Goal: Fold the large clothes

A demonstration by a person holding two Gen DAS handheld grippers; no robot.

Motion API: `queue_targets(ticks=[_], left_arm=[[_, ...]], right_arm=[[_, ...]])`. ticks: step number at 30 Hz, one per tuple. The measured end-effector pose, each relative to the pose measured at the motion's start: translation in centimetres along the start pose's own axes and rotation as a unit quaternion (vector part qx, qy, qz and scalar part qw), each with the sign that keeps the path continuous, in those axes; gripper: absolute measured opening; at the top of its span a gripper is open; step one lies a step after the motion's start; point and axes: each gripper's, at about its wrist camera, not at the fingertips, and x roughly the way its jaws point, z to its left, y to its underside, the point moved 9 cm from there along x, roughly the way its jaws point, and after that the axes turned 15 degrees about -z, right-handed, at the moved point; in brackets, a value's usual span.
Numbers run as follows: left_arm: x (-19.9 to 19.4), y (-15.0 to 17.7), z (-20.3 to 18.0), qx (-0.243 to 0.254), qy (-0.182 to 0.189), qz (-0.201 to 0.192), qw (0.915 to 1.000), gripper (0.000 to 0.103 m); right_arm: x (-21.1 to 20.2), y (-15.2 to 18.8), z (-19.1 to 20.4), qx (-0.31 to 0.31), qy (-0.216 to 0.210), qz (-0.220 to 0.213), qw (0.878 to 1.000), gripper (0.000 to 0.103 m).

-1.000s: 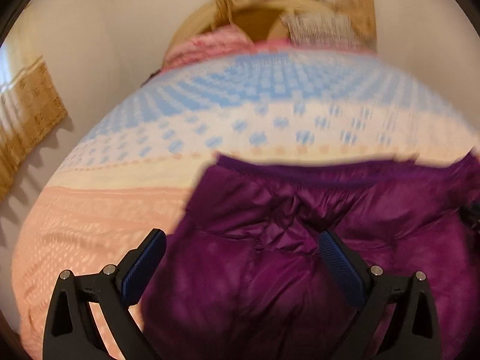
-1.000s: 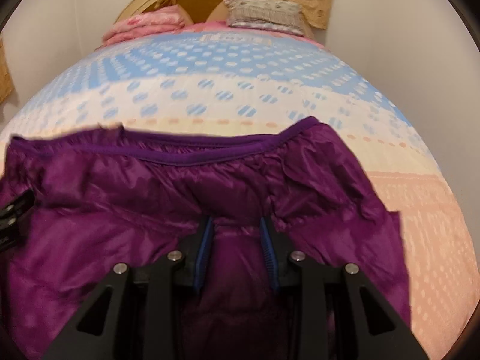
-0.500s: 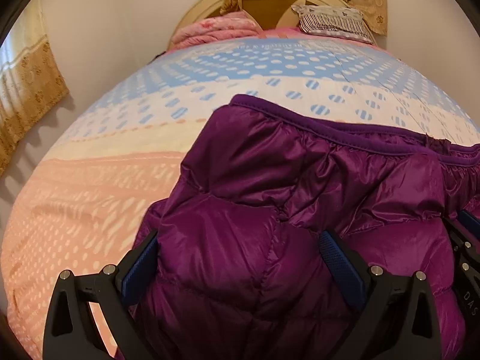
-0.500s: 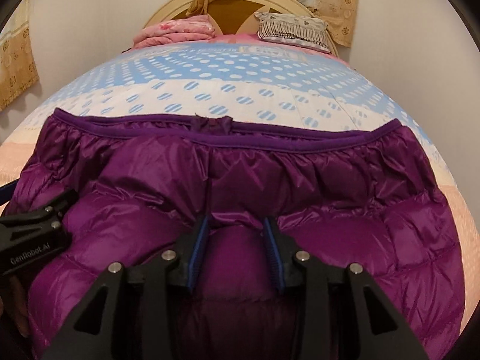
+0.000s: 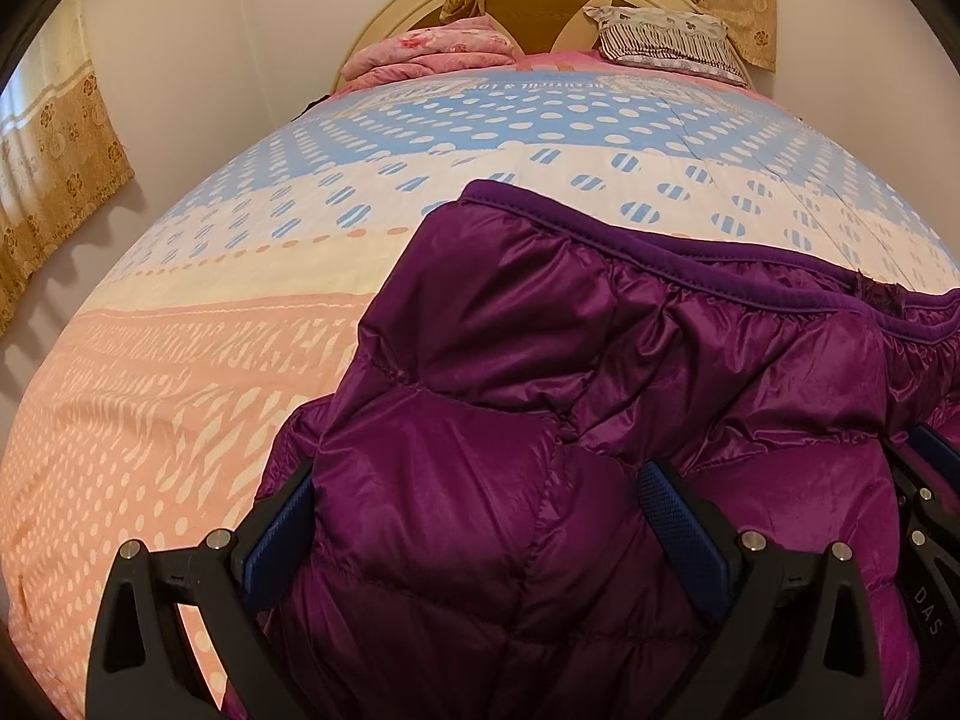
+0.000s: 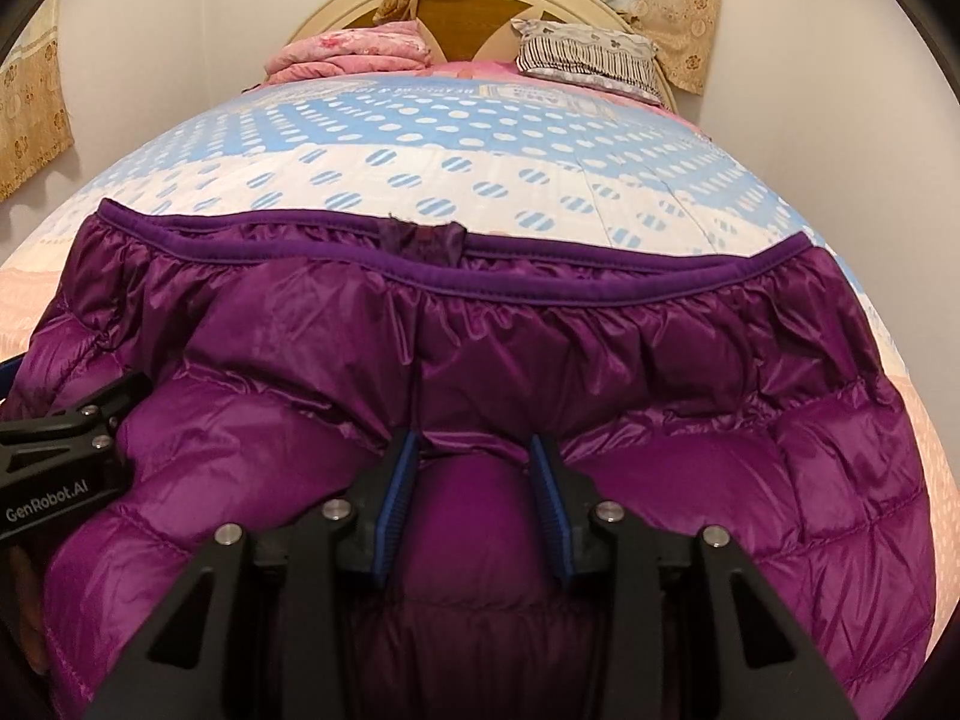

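left wrist view showing left edge of jacket (image 5: pixel 540 420) and bare pink bedspread (image 5: pixel 150 420) beside it; left gripper (image 5: pixel 477 516) gaping wide, puffy fabric bulging between pads, not pinched. right wrist view showing whole hem, right edge, plus left gripper (image 6: pixel 66 450) at far left; right gripper (image 6: pixel 474 492) pinching fold of jacket (image 6: pixel 660 420) between narrowed pads. jacket lying on bed, purple, shiny, quilted, gathered hem with darker binding pointing toward headboard (image 6: pixel 480 6).
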Motion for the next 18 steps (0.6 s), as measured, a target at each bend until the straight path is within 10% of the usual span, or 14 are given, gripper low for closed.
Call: queue_targets(ticks=[16,18], left_arm=[[-3.0,-0.7,2.5,-0.028,-0.006,-0.007,0.9996,0.102],[-5.7,-0.7,4.7,-0.051,-0.011,-0.029,0.9982,0.102]], right_arm=[[-0.2,-0.2,-0.1,-0.002,-0.005,0.014,1.000,0.043],[-2.2,-0.4,-0.2,0.004,-0.008,0.016,1.000,0.059]])
